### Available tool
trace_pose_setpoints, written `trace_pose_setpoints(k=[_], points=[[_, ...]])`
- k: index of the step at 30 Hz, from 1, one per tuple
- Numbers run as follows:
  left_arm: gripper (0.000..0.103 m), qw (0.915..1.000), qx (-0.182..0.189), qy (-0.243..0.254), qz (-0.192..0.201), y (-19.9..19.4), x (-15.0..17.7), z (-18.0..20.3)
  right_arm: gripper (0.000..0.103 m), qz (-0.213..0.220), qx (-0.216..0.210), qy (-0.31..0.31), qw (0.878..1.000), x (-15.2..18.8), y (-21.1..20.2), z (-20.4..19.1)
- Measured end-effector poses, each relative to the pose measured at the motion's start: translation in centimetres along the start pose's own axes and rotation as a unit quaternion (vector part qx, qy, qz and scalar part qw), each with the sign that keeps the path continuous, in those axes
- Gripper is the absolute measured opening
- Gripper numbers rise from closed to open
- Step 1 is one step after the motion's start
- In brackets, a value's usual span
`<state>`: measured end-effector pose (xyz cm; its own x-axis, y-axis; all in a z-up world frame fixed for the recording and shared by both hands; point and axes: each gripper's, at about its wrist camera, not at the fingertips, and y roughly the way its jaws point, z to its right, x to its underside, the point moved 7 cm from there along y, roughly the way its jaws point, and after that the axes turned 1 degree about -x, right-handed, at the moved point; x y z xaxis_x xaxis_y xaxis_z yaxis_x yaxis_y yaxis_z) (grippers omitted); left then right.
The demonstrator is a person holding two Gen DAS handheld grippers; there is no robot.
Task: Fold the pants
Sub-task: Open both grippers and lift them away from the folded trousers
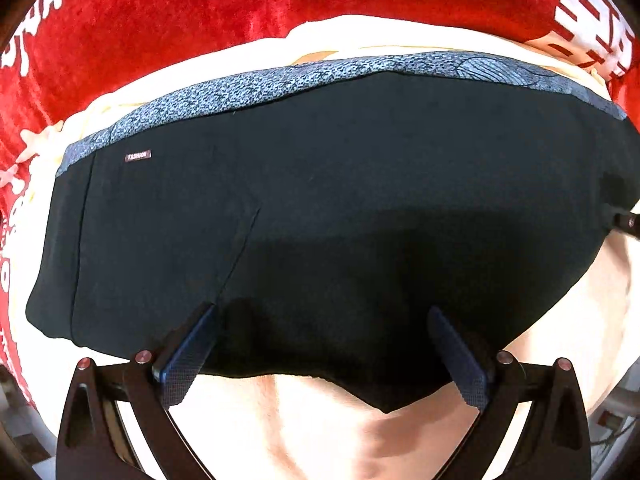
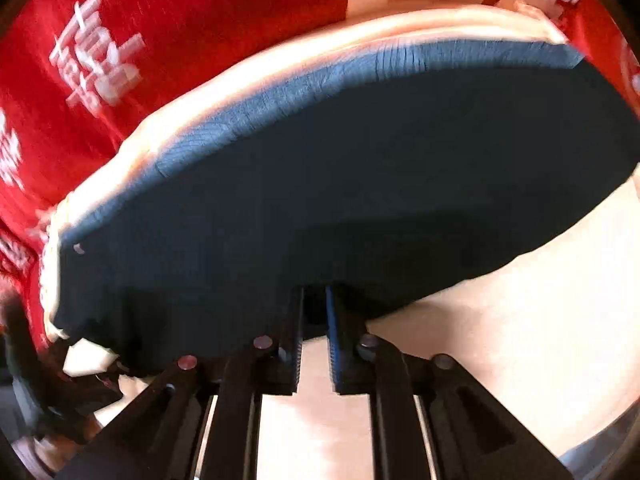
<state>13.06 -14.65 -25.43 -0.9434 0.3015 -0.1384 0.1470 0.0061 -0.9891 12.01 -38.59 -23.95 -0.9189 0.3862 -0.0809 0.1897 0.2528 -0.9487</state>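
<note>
Black pants (image 1: pixel 340 200) with a blue-grey patterned waistband (image 1: pixel 280 80) lie folded flat on a cream cloth (image 1: pixel 320 420). A small "FASHION" label (image 1: pixel 138 156) sits near the waistband's left end. My left gripper (image 1: pixel 320 320) is open, its fingers spread over the pants' near edge. The tip of the right gripper (image 1: pixel 624 222) shows at the right edge of the left wrist view. In the right wrist view, blurred, my right gripper (image 2: pixel 316 300) is shut on the near edge of the pants (image 2: pixel 340 180). The waistband (image 2: pixel 360 80) runs along the far side.
A red plush blanket with white lettering (image 1: pixel 160 20) lies beyond the cream cloth and also shows in the right wrist view (image 2: pixel 180 40). The cream cloth (image 2: pixel 520 320) extends to the right. Dark objects sit at the lower left of the right wrist view (image 2: pixel 32 380).
</note>
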Motion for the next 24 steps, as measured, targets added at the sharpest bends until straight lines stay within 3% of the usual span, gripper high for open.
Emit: trace_pose_setpoints(k=[2, 5, 9, 13, 24], points=[[0.103, 1.0000, -0.003, -0.003, -0.001, 0.1, 0.0, 0.1, 0.009, -0.008, 0.000, 0.001, 1.000, 0.8, -0.4, 0.3], [0.103, 1.0000, -0.003, -0.004, -0.003, 0.0, 0.2, 0.3, 0.013, -0.044, 0.049, -0.007, 0.998, 2.6, -0.2, 0.9], [0.103, 0.9998, -0.015, -0.001, -0.009, -1.2, -0.2, 0.3, 0.016, -0.031, 0.022, 0.019, 0.999, 3.6, -2.3, 1.1], [0.103, 0.9999, -0.013, 0.001, -0.011, -2.9, 0.0, 0.9, 0.038, -0.033, 0.021, 0.040, 0.998, 5.1, -4.1, 1.5], [0.103, 0.9973, 0.010, 0.073, -0.006, -6.8, 0.3, 6.8, 0.041, -0.036, 0.017, 0.133, 0.990, 11.0, -6.9, 5.4]])
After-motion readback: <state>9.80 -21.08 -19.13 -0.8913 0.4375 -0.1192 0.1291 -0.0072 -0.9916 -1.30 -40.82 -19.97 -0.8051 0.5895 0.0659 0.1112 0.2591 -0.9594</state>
